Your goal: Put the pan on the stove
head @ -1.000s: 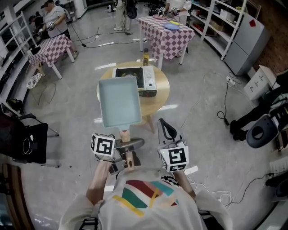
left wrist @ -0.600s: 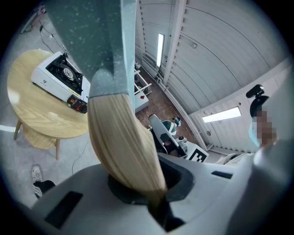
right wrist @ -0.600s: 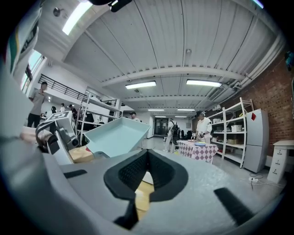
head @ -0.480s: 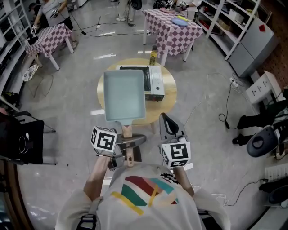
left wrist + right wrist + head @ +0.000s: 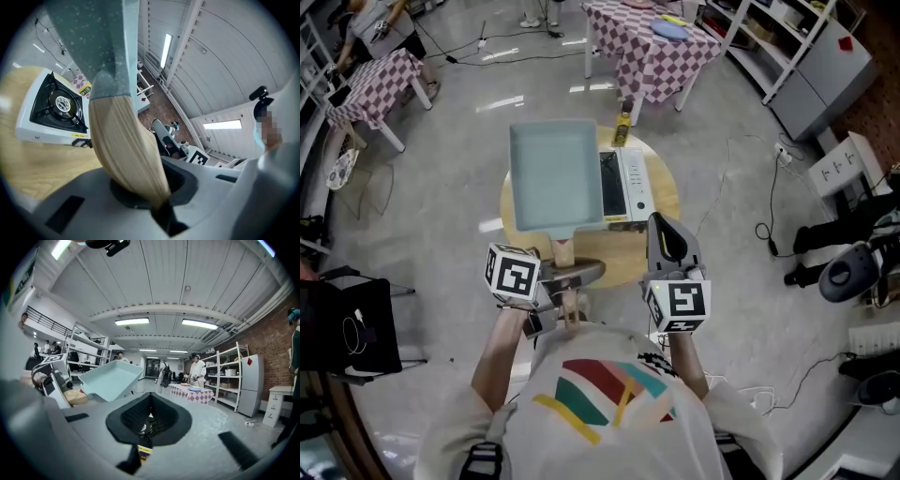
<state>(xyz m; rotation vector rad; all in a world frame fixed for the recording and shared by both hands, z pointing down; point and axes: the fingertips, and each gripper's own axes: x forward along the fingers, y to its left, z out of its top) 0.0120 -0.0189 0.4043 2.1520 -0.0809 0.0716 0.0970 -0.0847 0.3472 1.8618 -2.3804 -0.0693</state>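
Head view: left hand-held gripper is clenched on the wooden handle of the pan. The pan is rectangular, pale blue-green, with a smooth matte inside and low straight walls. It sits at 12 o'clock from that gripper. It is held in the air over the round surface, a light wood-grain top. Its right edge overlaps the left part of the stove.

The stove is a flat box with a white casing and a dark top, at 3 o'clock of the pan. A small bottle with a yellow body stands at 12 o'clock of the stove, near the surface's far rim.

Right hand-held gripper is at 3 o'clock of the left one. Its jaws are clenched together with nothing between them.

Left gripper view only: the pan's underside is grey-green with fine pale speckles. The handle is blond wood with a straight grain, tapering into the jaws. The stove's black burner grate and metal ring show at 9 o'clock of the handle, uncovered, with the pan clear of them.

Right gripper view only: the jaw pads are black and ribbed. The pan shows from the side at 10 o'clock, tilted, its rim flaring outward.

Head view only: tables with checked cloths stand at 12 o'clock on a glossy grey floor.
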